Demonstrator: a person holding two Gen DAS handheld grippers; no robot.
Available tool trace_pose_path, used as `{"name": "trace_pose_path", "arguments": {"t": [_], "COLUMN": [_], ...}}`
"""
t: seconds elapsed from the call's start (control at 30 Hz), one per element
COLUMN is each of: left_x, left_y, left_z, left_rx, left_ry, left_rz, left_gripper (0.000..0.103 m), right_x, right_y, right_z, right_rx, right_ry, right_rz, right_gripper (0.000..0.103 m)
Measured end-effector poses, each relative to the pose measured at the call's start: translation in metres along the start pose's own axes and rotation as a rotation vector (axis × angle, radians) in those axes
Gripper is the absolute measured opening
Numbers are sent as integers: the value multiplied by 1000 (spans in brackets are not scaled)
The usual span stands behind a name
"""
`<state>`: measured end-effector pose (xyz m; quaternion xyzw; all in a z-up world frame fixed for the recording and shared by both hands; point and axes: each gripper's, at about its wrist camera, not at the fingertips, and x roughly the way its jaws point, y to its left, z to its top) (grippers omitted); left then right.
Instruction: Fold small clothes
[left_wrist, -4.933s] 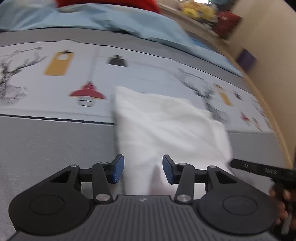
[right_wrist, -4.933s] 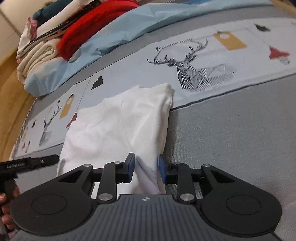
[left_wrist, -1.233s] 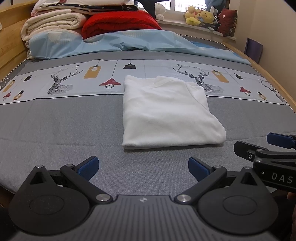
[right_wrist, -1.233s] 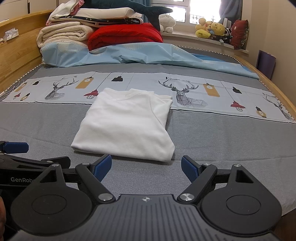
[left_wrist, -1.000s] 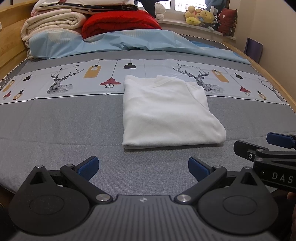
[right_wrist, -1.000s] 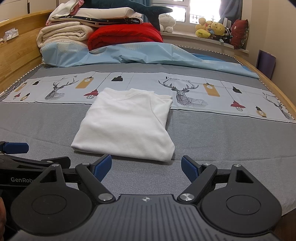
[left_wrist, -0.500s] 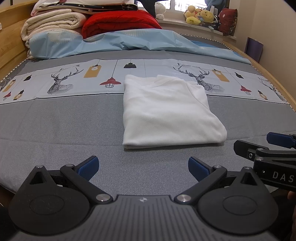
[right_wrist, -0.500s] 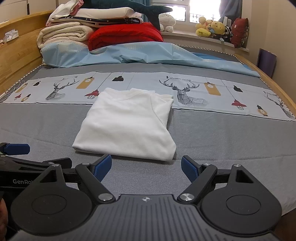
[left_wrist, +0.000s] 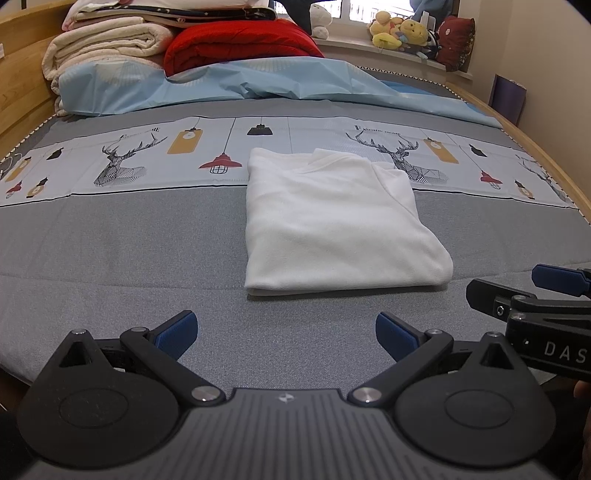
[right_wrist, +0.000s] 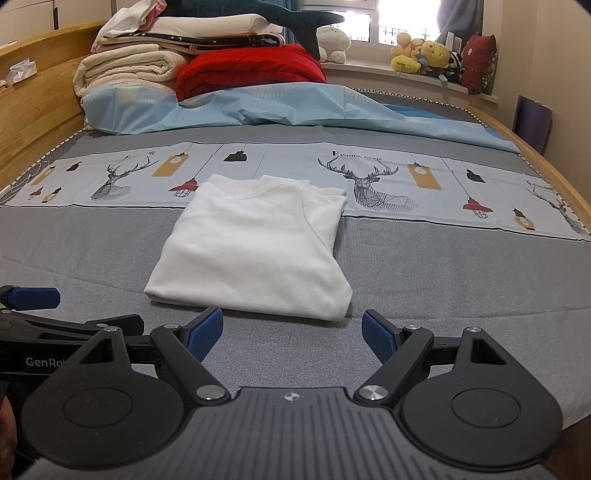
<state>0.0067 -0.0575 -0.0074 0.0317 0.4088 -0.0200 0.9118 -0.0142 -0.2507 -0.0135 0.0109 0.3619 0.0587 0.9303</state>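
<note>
A white garment (left_wrist: 340, 225) lies folded into a flat rectangle on the grey bed cover, its far edge on the printed band; it also shows in the right wrist view (right_wrist: 255, 251). My left gripper (left_wrist: 286, 338) is open and empty, hovering short of the garment's near edge. My right gripper (right_wrist: 291, 334) is open and empty, close to the garment's near right corner. The right gripper's side shows at the right of the left wrist view (left_wrist: 532, 299), and the left gripper's side at the left of the right wrist view (right_wrist: 37, 306).
The bed cover (left_wrist: 110, 251) is grey with a pale deer-and-lamp band (left_wrist: 147, 162). A blue sheet (right_wrist: 258, 107), red quilt (right_wrist: 251, 66) and stacked blankets (right_wrist: 125, 70) lie at the head. Wooden bed frame (right_wrist: 33, 110) on the left, plush toys (right_wrist: 424, 51) on the sill.
About five seconds ago both grippers were low over the garment, the right one closed on its edge; now both are open, drawn back. Over the last second, almost nothing has moved.
</note>
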Motion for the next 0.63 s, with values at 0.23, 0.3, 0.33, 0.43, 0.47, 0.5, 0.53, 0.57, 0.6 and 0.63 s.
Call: {"name": "trace_pose_path", "arguments": {"t": [0.23, 0.3, 0.33, 0.43, 0.47, 0.5, 0.53, 0.57, 0.6, 0.63], "left_x": [0, 0, 0, 0, 0, 0, 0, 0, 0, 0], "left_y": [0, 0, 0, 0, 0, 0, -1, -1, -2, -2], "left_z": [-1, -1, 0, -1, 0, -1, -1, -1, -1, -1], "left_rx": [-1, -1, -1, 0, -1, 0, -2, -1, -2, -3], "left_ry": [-2, -2, -2, -3, -4, -6, -7, -10, -10, -11], "left_rz": [1, 0, 0, 0, 0, 0, 2, 2, 3, 4], "left_gripper": [103, 103, 103, 103, 103, 103, 103, 103, 102, 102], "right_x": [0, 0, 0, 0, 0, 0, 0, 0, 0, 0], "right_y": [1, 0, 1, 0, 0, 0, 0, 0, -1, 1], "right_z": [-1, 0, 0, 0, 0, 0, 0, 0, 0, 0], "right_rx": [1, -1, 0, 0, 0, 0, 0, 0, 0, 1], "right_ry": [0, 0, 0, 0, 0, 0, 0, 0, 0, -1], "right_rz": [1, 0, 1, 0, 0, 1, 1, 2, 2, 2], "right_gripper": [83, 83, 83, 83, 83, 83, 83, 83, 83, 83]}}
